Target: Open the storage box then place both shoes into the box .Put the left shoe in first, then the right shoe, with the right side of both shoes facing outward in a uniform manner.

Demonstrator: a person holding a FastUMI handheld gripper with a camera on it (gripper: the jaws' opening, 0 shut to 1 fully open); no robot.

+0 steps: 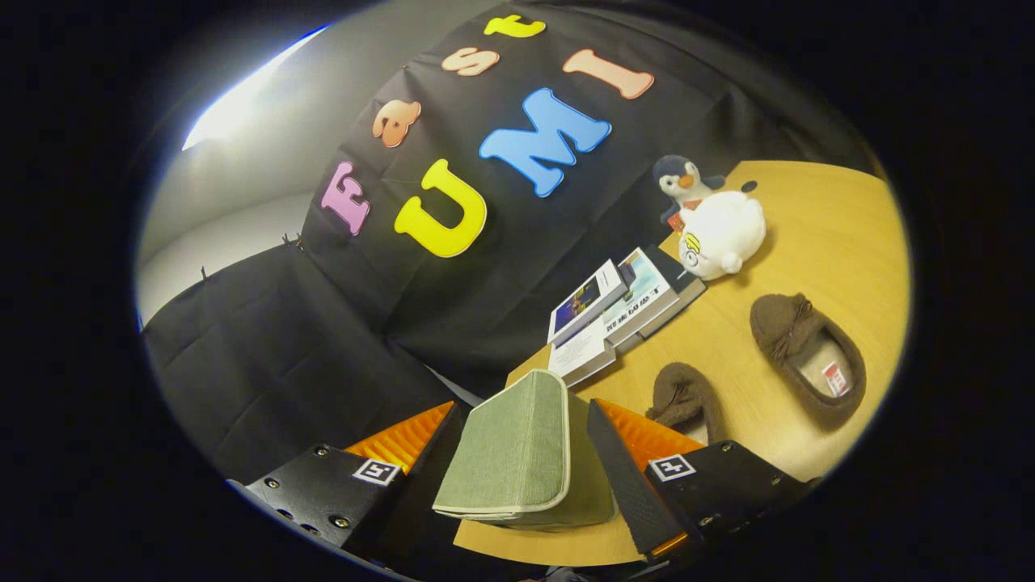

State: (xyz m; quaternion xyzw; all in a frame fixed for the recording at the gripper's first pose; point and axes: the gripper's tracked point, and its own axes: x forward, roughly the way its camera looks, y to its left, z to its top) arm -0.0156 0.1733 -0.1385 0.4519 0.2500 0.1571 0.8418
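The gripper (525, 473) pinched the box's green lid (517, 453) between both fingers (box itself hidden), with the shoes (808, 356) lying off toward two o'clock.

No legible text; books' (616, 311) covers, shoe (808, 356) insole tag too small.

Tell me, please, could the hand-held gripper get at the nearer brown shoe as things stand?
Probably not at once: the hand-held gripper has its fingers around the green box lid, so it is occupied. The nearer shoe lies uncovered on the table just beyond the fingers.
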